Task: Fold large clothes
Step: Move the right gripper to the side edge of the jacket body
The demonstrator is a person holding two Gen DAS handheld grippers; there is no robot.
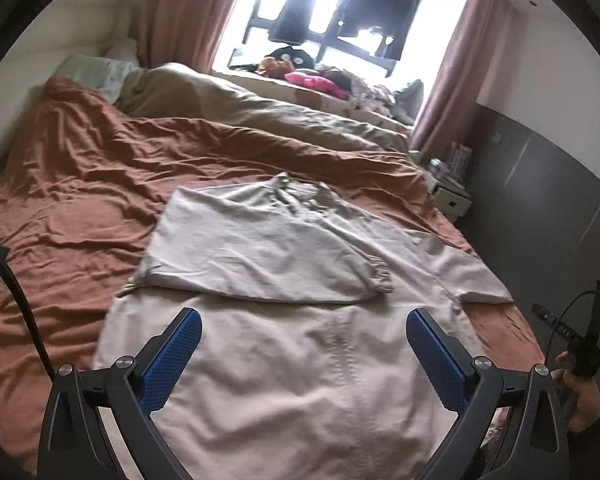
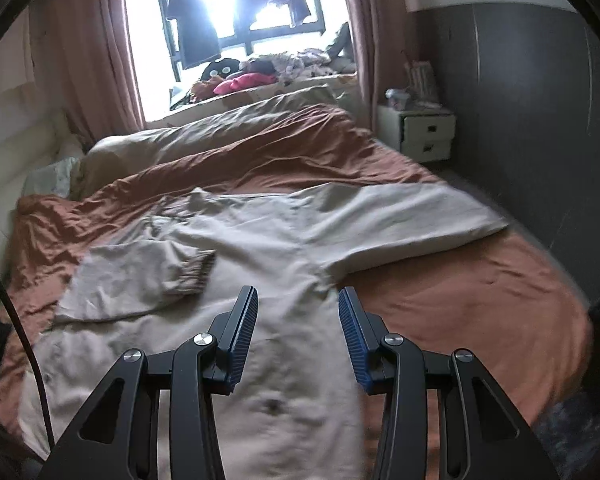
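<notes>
A large beige jacket [image 1: 284, 360] lies spread flat on the rust-brown bed sheet [image 1: 80, 184]. One sleeve is folded across its chest, ending in an elastic cuff [image 1: 380, 276]. The other sleeve [image 1: 476, 272] stretches out to the right. My left gripper [image 1: 304, 314] hovers over the jacket's lower body, open wide with nothing between its blue pads. In the right wrist view the jacket [image 2: 268, 240] shows the folded cuff [image 2: 192, 270] and the outstretched sleeve [image 2: 412, 208]. My right gripper [image 2: 298, 291] is above the jacket's body near the armpit, its jaws apart and holding nothing.
A beige duvet [image 1: 260, 112] is bunched along the far side of the bed, with pillows [image 1: 96, 72] at the back left. Toys and clothes crowd the window sill [image 2: 260, 76]. A white nightstand [image 2: 424, 136] and dark wardrobe [image 2: 520, 120] stand right. A hand [image 1: 580, 396] shows at right.
</notes>
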